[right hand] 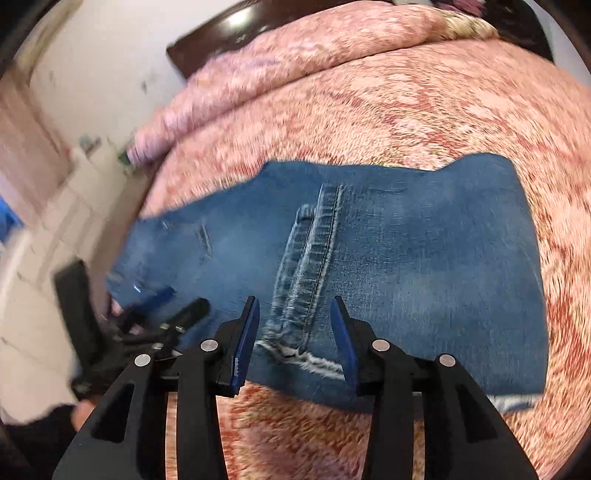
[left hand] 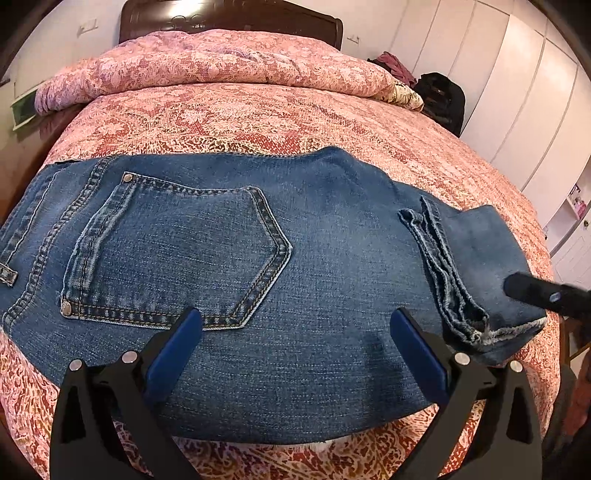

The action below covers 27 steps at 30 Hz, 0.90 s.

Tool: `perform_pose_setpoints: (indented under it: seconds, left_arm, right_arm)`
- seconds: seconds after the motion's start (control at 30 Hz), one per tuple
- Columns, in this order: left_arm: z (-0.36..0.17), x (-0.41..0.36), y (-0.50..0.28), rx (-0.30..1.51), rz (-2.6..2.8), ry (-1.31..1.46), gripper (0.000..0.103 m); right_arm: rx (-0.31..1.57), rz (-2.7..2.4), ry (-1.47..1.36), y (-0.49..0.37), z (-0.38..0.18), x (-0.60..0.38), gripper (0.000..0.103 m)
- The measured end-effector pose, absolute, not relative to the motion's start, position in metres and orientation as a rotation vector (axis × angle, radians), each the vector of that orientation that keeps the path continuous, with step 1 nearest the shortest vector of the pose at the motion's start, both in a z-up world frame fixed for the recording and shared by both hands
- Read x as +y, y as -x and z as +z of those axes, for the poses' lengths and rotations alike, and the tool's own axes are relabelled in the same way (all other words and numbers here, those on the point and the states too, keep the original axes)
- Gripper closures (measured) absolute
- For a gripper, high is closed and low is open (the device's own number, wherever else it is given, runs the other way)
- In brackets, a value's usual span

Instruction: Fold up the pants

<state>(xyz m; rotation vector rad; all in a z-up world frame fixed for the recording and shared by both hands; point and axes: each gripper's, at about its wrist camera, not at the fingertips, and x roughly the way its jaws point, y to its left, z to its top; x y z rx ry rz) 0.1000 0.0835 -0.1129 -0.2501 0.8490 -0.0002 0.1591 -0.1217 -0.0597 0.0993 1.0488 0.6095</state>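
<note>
Blue jeans (left hand: 314, 240) lie folded lengthwise across a pink patterned bed (left hand: 240, 122), back pocket (left hand: 177, 251) up at the left, frayed leg hems (left hand: 454, 291) doubled back on the right. My left gripper (left hand: 295, 325) is open and empty over the near edge of the jeans. In the blurred right wrist view the jeans (right hand: 424, 251) fill the middle. My right gripper (right hand: 295, 321) is open, its fingers either side of the frayed hems (right hand: 306, 258), holding nothing. The left gripper (right hand: 155, 314) shows at the left; the right gripper's tip (left hand: 535, 291) shows at the right.
A rolled pink quilt (left hand: 221, 66) lies by the dark headboard (left hand: 229, 18). Dark clothes (left hand: 439, 96) sit at the bed's far right corner. White wardrobe doors (left hand: 517, 92) line the right wall. The bed's near edge is just below the jeans.
</note>
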Motion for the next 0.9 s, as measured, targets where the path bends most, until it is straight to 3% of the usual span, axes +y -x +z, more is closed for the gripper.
perform_pose_setpoints:
  seconds: [0.17,0.27,0.33,0.47,0.6,0.7,0.9]
  left_arm:
    - [-0.113,0.086,-0.099,0.842,-0.009,0.264,0.002]
    - [-0.113,0.086,-0.099,0.843,-0.007,0.260,0.002]
    - [-0.114,0.086,-0.100,0.844,-0.005,0.257,0.002]
    - [-0.113,0.086,-0.100,0.845,-0.005,0.256,0.002]
    - [-0.114,0.085,-0.100,0.847,0.000,0.250,0.002]
    - [-0.114,0.085,-0.100,0.845,-0.002,0.250,0.002]
    - [-0.114,0.085,-0.100,0.844,-0.006,0.255,0.002]
  right_arm:
    - [1.070,0.593,0.132,-0.155,-0.085,-0.089,0.065]
    - [1.051,0.613,0.148,-0.151,-0.085,-0.093,0.088]
    - [1.071,0.623,0.094,-0.156,-0.084,-0.102,0.095]
    - [1.095,0.676,-0.194,-0.165,-0.069,-0.129,0.096]
    - [1.046,0.737,-0.077,-0.146,-0.050,-0.105,0.096]
    - [1.110,0.711,0.056,-0.145,-0.085,-0.087,0.095]
    - [1.098,0.713,-0.067,-0.149,-0.068,-0.112,0.086]
